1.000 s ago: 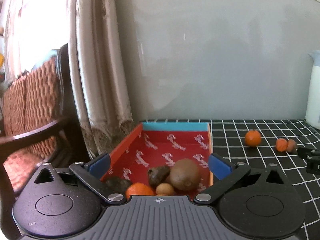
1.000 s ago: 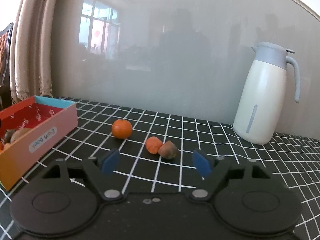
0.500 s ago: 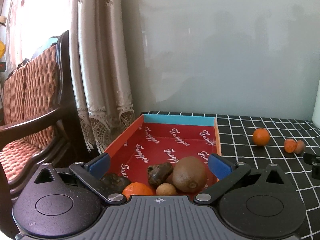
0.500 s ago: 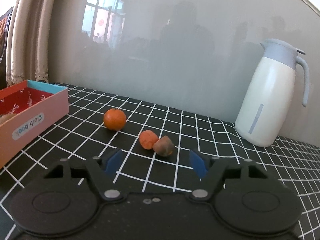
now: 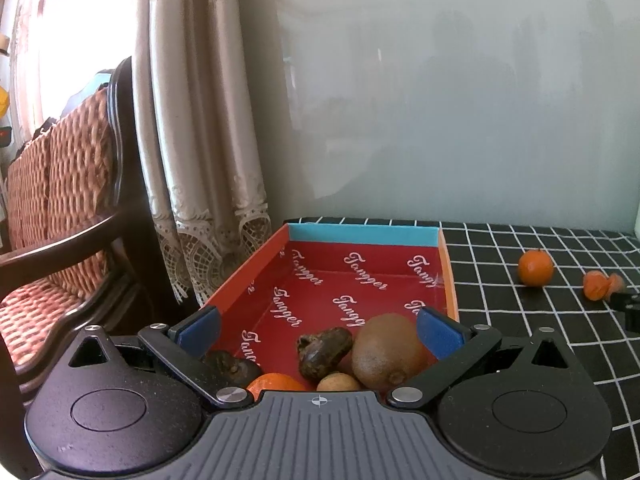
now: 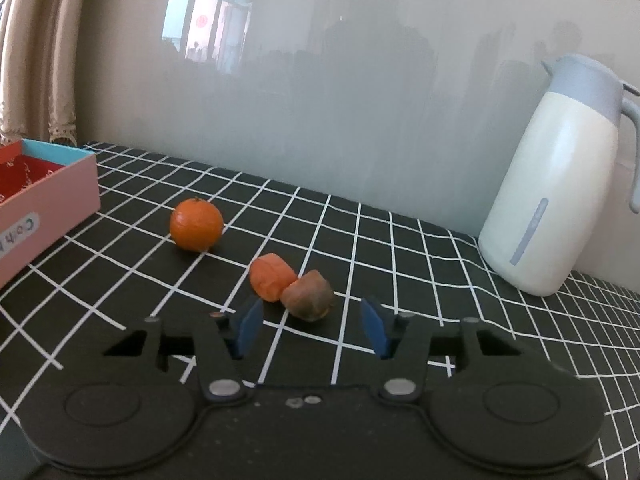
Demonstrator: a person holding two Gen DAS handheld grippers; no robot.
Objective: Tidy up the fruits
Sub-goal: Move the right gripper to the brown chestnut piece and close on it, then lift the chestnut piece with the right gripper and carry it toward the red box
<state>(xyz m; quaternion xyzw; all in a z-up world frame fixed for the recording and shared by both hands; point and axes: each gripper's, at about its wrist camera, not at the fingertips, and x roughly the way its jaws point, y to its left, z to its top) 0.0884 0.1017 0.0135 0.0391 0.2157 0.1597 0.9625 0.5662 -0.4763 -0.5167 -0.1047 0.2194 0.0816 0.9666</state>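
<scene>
Right gripper (image 6: 311, 330) low over the checked table (image 6: 400, 248), jaws spread wide, holding nothing; a small brown fruit (image 6: 307, 295) sits just ahead between the pads, touching a small orange piece (image 6: 271, 277) on its left. A whole tangerine (image 6: 196, 224) lies farther toward the box (image 6: 48, 208) at the table's left edge. Left gripper (image 5: 318, 332) also wide open and empty, over the box's near end, where a kiwi (image 5: 389, 352) and other fruit lie. Brown fruit looks light, soft, wrinkled, probably bruises easily: take it across its middle with gentle pressure, and avoid catching the orange piece.
</scene>
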